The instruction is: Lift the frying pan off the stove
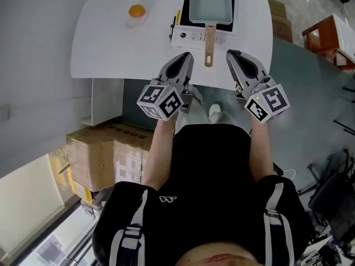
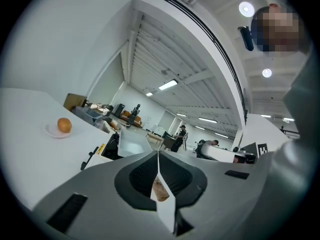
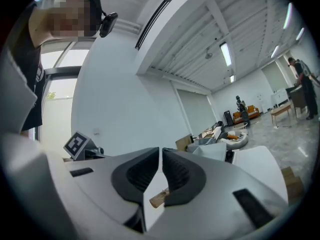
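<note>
A square grey frying pan (image 1: 209, 3) sits on a white portable stove (image 1: 191, 35) at the table's middle, and its wooden handle (image 1: 209, 46) points toward me. My left gripper (image 1: 187, 57) hovers just left of the handle's end with its jaws together and nothing in them. My right gripper (image 1: 232, 54) hovers just right of it, likewise shut and empty. In the left gripper view the pan (image 2: 131, 143) lies beyond the closed left gripper (image 2: 158, 156), and a bit of handle (image 2: 160, 190) shows below the tips. The right gripper view shows the handle's end (image 3: 159, 198) under the closed right gripper (image 3: 160, 156).
An orange (image 1: 136, 11) on a small plate lies at the far left of the white table (image 1: 111, 43). Cardboard boxes (image 1: 105, 154) and a white shelf (image 1: 105, 101) stand on the floor at the left. More boxes (image 1: 280, 21) and a crate (image 1: 327, 37) are beyond the table's right end.
</note>
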Action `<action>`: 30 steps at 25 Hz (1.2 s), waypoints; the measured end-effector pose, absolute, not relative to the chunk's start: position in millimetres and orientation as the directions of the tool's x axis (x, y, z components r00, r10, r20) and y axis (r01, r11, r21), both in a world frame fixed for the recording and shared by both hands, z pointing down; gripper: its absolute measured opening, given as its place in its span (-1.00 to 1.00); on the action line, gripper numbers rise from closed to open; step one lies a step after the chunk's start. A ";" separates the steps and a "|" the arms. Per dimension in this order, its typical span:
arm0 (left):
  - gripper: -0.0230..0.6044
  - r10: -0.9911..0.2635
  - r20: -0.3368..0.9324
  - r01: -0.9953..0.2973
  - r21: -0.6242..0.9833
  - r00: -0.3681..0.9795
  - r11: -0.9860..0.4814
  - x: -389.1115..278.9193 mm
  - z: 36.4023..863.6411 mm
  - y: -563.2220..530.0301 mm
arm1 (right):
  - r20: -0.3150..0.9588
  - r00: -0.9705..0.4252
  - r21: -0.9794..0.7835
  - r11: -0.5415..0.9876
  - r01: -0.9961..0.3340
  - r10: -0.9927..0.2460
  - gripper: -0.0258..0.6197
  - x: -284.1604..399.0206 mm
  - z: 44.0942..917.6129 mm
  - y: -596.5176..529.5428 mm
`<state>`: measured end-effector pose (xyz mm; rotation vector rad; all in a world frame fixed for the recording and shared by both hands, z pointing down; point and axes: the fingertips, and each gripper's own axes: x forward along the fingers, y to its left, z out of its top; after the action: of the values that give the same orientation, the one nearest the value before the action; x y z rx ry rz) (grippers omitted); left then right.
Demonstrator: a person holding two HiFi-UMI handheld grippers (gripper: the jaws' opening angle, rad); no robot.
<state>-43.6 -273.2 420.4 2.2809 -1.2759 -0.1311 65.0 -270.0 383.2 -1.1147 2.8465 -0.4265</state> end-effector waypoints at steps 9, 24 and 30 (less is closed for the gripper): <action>-0.65 -0.697 0.127 -0.544 0.726 0.706 -0.419 -36.2 452.0 -289.9 | 0.114 -0.807 -0.434 0.701 -0.565 -0.580 -0.45 47.5 423.8 -275.1; -0.22 -0.524 0.167 -0.404 0.832 0.835 -0.379 -11.0 495.2 -314.3 | 0.230 -0.847 -0.605 0.611 -0.510 -0.479 -0.20 35.7 482.4 -286.2; -0.22 -0.443 0.142 -0.325 0.870 0.885 -0.371 0.6 504.4 -319.6 | 0.221 -0.893 -0.672 0.602 -0.431 -0.392 -0.19 23.2 494.3 -281.3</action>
<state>0.6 -319.6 504.4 1.9881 -0.5600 -0.1386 23.2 -281.3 494.3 -0.7345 2.8561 -1.2205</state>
